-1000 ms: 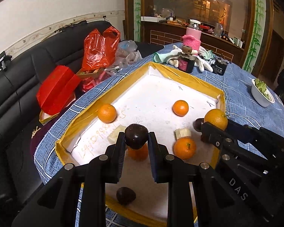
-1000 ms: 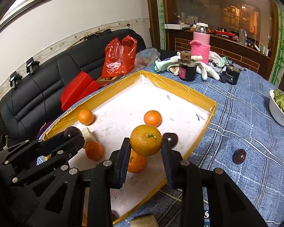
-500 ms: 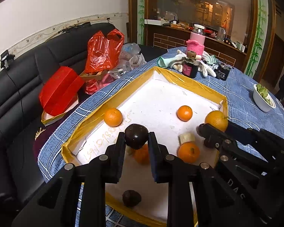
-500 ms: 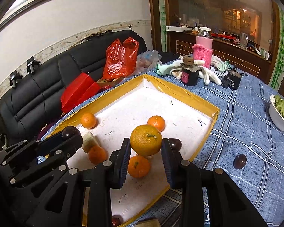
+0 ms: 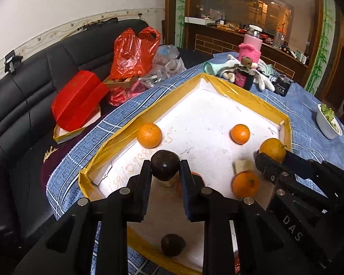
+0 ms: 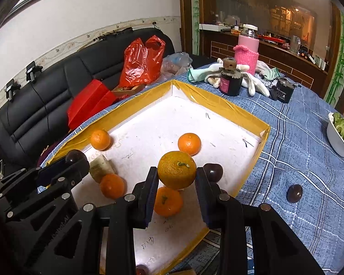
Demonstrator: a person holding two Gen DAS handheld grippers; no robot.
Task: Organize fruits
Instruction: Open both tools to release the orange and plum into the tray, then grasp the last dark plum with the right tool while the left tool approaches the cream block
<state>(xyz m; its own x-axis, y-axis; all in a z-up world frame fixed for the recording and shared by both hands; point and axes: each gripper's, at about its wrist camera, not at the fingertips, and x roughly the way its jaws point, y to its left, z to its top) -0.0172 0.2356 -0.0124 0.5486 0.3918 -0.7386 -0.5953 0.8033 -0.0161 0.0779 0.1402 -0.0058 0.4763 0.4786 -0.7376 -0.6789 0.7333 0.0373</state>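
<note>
Both fruits held clear above the tray.

Lifted higher than a second ago; left gripper clamped on dark fruit, right gripper on orange; placement apparently pending.

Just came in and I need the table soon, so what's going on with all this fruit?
A person is sorting fruit with a handheld claw in each hand. The left claw grips a dark round fruit, and the right claw grips an orange, both held above the yellow-rimmed tray. Four more oranges and at least two dark fruits already lie in the tray. One dark fruit on the tablecloth is still outside it.
</note>
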